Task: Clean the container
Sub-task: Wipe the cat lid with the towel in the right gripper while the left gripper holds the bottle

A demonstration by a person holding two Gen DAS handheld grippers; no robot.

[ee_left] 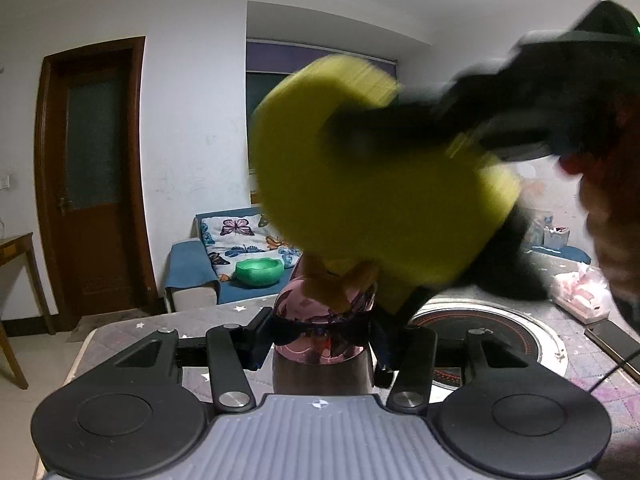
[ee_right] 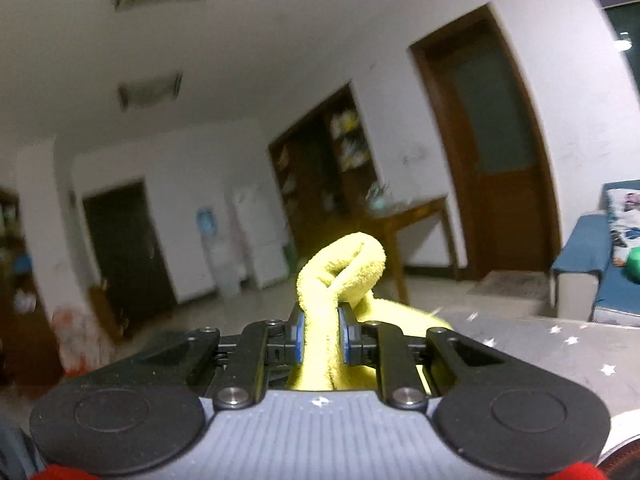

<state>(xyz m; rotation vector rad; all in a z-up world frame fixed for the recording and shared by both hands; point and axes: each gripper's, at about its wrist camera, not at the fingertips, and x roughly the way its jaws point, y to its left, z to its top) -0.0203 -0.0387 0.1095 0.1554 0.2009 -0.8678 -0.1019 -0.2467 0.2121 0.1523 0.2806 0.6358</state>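
The left hand-held gripper is clamped on the pink bottle; the right hand-held gripper pinches the yellow cloth, which blurs above the bottle at centre frame.

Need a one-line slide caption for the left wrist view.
Left gripper clamps a pink bottle while the right gripper swings a yellow cloth above it.

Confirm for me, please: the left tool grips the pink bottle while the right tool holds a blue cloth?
Not quite: the cloth is yellow, not blue. The right wrist view shows the right tool clamping the yellow terry cloth; the left tool does grip the pink translucent bottle.
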